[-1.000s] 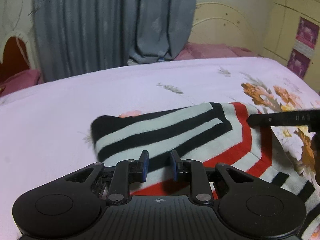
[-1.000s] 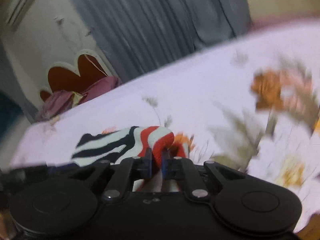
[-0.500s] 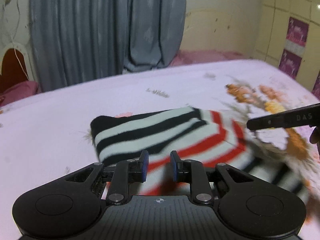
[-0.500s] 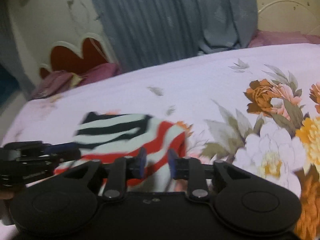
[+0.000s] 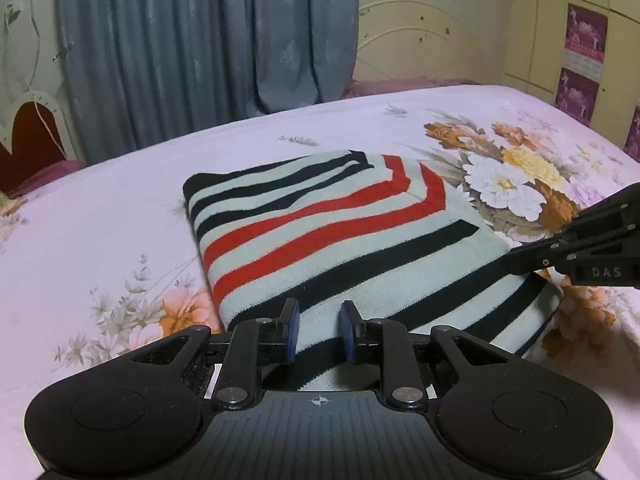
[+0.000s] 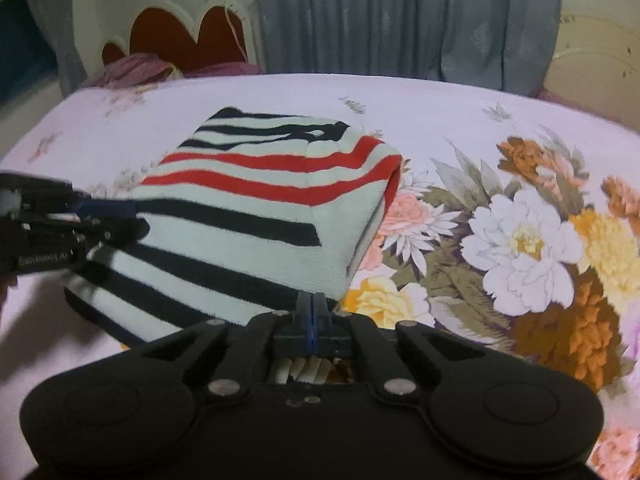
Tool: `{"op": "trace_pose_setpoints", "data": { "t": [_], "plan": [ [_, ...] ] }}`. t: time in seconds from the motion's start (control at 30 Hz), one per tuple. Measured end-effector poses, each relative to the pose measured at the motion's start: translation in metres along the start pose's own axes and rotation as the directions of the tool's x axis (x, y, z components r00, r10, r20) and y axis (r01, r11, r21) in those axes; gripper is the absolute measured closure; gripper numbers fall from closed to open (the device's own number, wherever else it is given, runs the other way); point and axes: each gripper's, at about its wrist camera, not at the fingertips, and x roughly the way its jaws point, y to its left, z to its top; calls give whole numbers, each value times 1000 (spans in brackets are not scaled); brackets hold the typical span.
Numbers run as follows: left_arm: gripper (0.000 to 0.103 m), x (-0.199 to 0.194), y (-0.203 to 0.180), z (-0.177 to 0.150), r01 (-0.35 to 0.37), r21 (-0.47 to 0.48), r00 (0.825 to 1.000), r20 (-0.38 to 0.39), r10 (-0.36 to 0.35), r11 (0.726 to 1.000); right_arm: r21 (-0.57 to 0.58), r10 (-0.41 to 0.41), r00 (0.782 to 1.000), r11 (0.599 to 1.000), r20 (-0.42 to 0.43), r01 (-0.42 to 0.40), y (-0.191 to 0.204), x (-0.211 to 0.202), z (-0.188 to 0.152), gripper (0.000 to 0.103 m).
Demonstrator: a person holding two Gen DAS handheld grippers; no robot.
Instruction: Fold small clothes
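Striped garment (image 5: 336, 240) lies folded into a rough rectangle on the bed (image 5: 100, 216), which has a pale pink sheet with big printed flowers (image 6: 524, 240). Stripes are pale mint, black and red; the red bands sit toward the far half, black ones nearer the cameras. Top layer is doubled over, its folded edge visible on the right side in the right wrist view, and a lower layer pokes out at the near edge. Left hand-held gripper (image 5: 319, 330) sits at the near edge of the garment, jaws a little apart with blue pads showing; cloth runs between and under the fingers, but whether the pads actually press on it can't be told. In the right wrist view the same left hand-held gripper (image 6: 120, 220) comes in from the left edge with its tip at the garment's left side. Right hand-held gripper (image 6: 313, 312) has its jaws pressed fully together, blue pads meeting, tip right at the near right corner of the garment; nothing visible pinched between them. From the left wrist view the right hand-held gripper (image 5: 520, 260) enters from the right, tip on or just above the right edge of the cloth. Behind the bed: grey-blue curtain (image 5: 208, 48), cream headboard (image 5: 420, 44), a red heart-shaped chair back (image 6: 180, 36) with purple cloth (image 6: 136, 70) bunched by it.
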Motion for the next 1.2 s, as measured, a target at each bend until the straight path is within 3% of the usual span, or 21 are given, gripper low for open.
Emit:
{"op": "trace_pose_setpoints", "data": {
  "t": [0.13,0.2,0.3,0.4,0.5,0.57,0.6,0.67,0.7,0.73,0.87,1.0,1.13,1.2],
  "plan": [
    [81,-12,-4,-10,-18,7,1000,-8,18,1000,-6,-32,999,999,-44,32,-4,1,-9,102],
    [81,-18,-5,-16,-25,3,1000,-14,25,1000,-5,-56,989,998,-134,56,-11,10,-25,102],
    [81,-40,0,-23,-19,-49,1000,12,20,999,56,-52,997,997,-54,55,-17,-13,-30,101],
    [81,-55,2,-31,-42,-73,999,27,44,996,51,-59,989,997,136,52,-6,-54,-17,92],
    [81,-56,2,-37,-59,-97,998,10,60,994,47,6,979,999,205,-16,7,-63,1,59],
    [81,-55,0,-37,-70,-105,998,4,70,992,26,33,981,999,189,-38,13,-53,6,73],
    [81,-52,-2,-37,-83,-106,997,-13,82,991,20,52,987,998,151,-55,14,-44,6,88],
    [81,-42,-2,-38,-67,-122,997,-51,62,990,-22,54,996,998,67,-53,20,-24,-1,93],
    [81,-35,-2,-41,-67,-135,995,-76,57,989,-58,24,1000,998,15,-23,22,-13,-6,101],
    [81,-30,-3,-43,-66,-146,995,-89,53,987,-95,-9,999,995,-31,6,24,-2,-12,103],
    [81,-30,-3,-49,-82,-194,994,-86,66,978,-102,3,1000,995,-22,-5,21,-5,-25,103],
    [81,-38,-9,-56,-100,-176,993,-85,86,979,-100,-6,999,995,-38,2,11,-10,-26,98],
    [81,-36,-6,-56,-98,-205,993,-86,82,974,-74,11,993,997,119,-2,20,-46,-20,97],
    [81,-36,-8,-56,-104,-190,992,-86,89,976,-80,3,992,997,129,7,29,-46,-19,92]
  ]
}}
